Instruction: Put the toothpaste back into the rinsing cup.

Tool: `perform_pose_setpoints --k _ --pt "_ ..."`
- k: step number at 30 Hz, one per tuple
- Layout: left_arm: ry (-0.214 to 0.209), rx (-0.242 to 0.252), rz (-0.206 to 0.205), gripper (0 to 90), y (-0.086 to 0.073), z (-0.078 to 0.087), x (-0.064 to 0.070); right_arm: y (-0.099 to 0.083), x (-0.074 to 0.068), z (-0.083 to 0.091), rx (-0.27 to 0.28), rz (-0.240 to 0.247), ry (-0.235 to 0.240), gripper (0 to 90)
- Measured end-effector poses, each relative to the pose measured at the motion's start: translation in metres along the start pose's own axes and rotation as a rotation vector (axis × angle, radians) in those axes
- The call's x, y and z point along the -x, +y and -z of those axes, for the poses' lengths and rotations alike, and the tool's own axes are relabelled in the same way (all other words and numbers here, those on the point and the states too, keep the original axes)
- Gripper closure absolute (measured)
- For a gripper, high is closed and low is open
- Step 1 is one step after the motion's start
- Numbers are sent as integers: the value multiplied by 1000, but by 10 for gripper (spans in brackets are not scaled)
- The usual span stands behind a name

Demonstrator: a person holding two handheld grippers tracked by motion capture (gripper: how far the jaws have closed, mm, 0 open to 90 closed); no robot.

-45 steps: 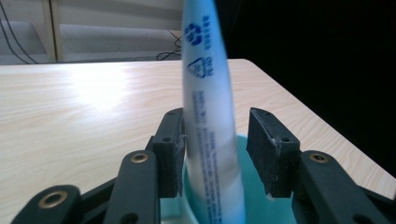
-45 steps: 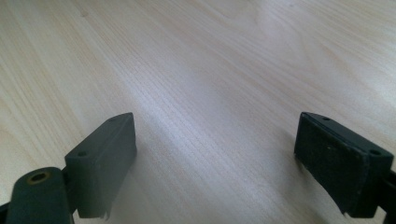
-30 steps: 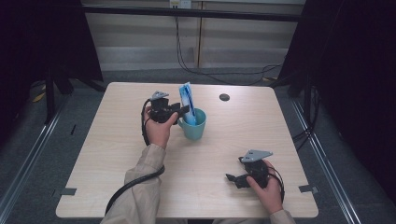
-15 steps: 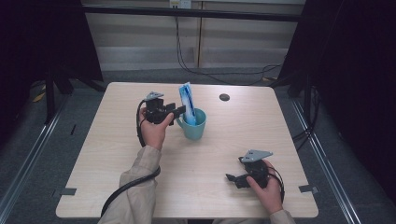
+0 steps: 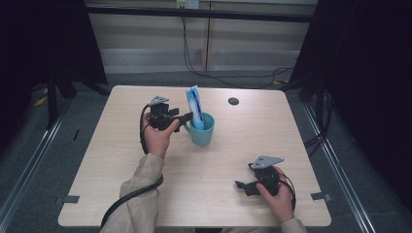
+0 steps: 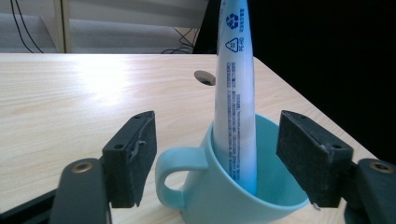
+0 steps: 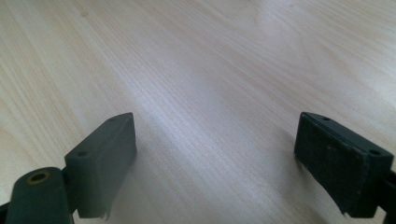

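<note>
Your left gripper (image 6: 217, 163) is spread wide around the teal mug (image 6: 233, 196) — tube (image 6: 233, 107) upright inside — mid-desk toward the far edge; your right gripper (image 5: 241, 185) rests released near the desk's (image 5: 97, 170) front-right corner.

Beige long sleeve (image 5: 138, 194). Black two-jaw left gripper (image 5: 186, 117) and right gripper (image 5: 239, 184), grey three-cornered top plates, screwed black pads (image 6: 135, 154), black trailing cables.

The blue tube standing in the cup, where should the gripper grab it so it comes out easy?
Probably the upper part of the tube, above the rim of the cup. The tube stands nearly upright, leaning on the near wall, so its top is free. The left gripper is open beside the handle; raising it and closing on the tube's flat faces should work.
</note>
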State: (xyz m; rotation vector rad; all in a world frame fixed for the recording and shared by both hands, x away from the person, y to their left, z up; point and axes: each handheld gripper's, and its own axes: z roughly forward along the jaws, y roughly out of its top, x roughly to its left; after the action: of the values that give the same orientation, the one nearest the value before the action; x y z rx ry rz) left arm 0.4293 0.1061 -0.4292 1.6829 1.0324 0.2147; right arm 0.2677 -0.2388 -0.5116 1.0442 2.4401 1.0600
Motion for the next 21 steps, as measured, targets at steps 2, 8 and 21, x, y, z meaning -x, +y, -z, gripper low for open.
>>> perform_pose_setpoints --k 2,8,21 --pt "4 -3 -4 266 -1 1 -1 0 0 0 0 0 0 124" --pt "2 -16 -17 211 -2 6 -3 0 0 0 0 1 0 124" --pt "-21 -40 -53 158 -6 12 -1 0 0 0 0 0 0 124"
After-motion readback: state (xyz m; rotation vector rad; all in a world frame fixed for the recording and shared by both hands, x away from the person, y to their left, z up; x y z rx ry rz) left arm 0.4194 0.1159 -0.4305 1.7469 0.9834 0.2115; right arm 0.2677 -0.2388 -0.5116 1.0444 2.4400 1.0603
